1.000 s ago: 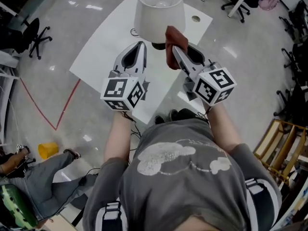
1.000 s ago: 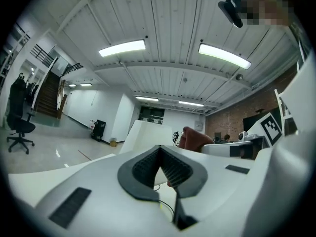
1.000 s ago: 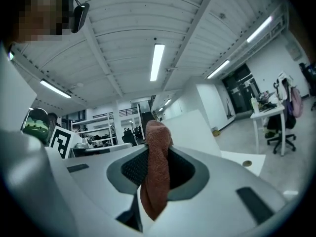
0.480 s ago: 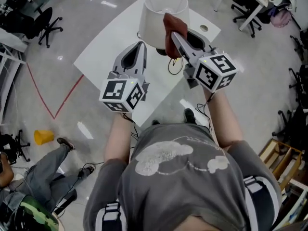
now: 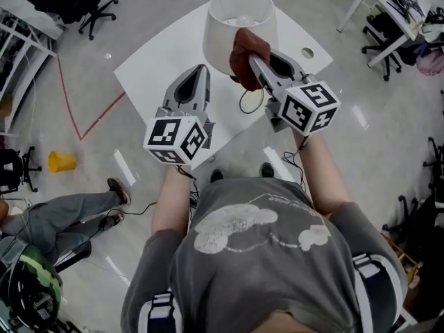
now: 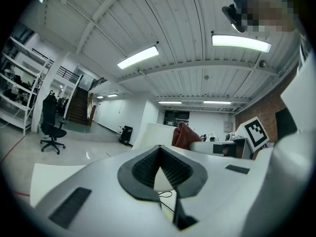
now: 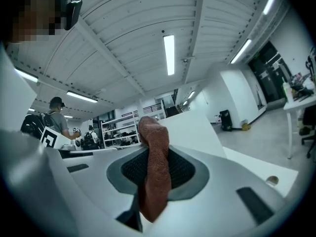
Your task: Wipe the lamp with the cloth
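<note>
- Two forearms reach forward from the wearer's grey T-shirt [image 5: 263,255], each carrying one hand-held gripper.
- Left hand-held gripper [image 5: 202,71]: its marker cube [image 5: 177,139] sits nearest the body. Its jaws are pressed together at the tips with nothing between them. The tips stop just short of the lamp and do not touch it.
- Right hand-held gripper [image 5: 254,61]: its marker cube [image 5: 310,107] faces up and to the right. Its jaws pinch a rust-brown cloth [image 5: 243,53]. In the right gripper view the cloth [image 7: 154,172] stands up above the pads and hangs down below them.
- Cloth: its bunched top lies against the near right side of the lamp's shade.
- Lamp [image 5: 223,37]: its white drum shade is open at the top, and it stands on the white tabletop [image 5: 156,71]. A black cable [image 5: 244,103] loops on the tabletop between the two grippers.
- Floor [image 5: 90,33]: glossy, marked with a red line. A yellow cup [image 5: 61,161] lies at the left, and office chairs [image 5: 90,12] stand further off.
</note>
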Tool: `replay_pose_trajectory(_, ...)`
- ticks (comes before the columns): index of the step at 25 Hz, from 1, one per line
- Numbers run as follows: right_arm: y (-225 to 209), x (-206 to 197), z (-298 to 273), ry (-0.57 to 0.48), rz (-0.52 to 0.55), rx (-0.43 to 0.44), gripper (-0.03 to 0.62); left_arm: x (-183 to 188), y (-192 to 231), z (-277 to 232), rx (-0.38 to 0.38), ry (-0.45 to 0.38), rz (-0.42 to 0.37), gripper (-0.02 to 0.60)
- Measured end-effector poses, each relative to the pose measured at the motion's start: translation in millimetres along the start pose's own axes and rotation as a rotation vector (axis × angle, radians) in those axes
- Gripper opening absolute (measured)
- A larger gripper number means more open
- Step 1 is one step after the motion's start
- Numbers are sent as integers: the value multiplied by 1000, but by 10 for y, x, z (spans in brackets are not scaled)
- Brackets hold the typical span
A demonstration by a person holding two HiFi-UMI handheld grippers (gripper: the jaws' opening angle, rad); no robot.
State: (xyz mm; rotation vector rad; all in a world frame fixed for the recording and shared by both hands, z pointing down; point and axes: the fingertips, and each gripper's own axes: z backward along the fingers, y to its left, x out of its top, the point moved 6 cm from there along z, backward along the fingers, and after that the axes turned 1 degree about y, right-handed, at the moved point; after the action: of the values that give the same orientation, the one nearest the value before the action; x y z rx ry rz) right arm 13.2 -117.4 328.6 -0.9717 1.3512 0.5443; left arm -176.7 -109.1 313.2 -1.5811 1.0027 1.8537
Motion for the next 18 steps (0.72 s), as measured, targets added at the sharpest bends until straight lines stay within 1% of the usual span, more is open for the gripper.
replay_pose_trajectory(7,-193,-254,103,79,-49,93,86,-181,-215,1,104,13,4,6)
replay_pose_trajectory(10,-296,-355,131,115,-66,131,86,-342,-268,-16,163,25,27,6)
replay_pose_trajectory(13,-424,-460,178,155,-84,153,86,-514,-328,-22,209,46,53,6)
replay_pose_trajectory(18,-647,-567,276,207,-108,170,86,-671,-380,-59,261,71,50,6)
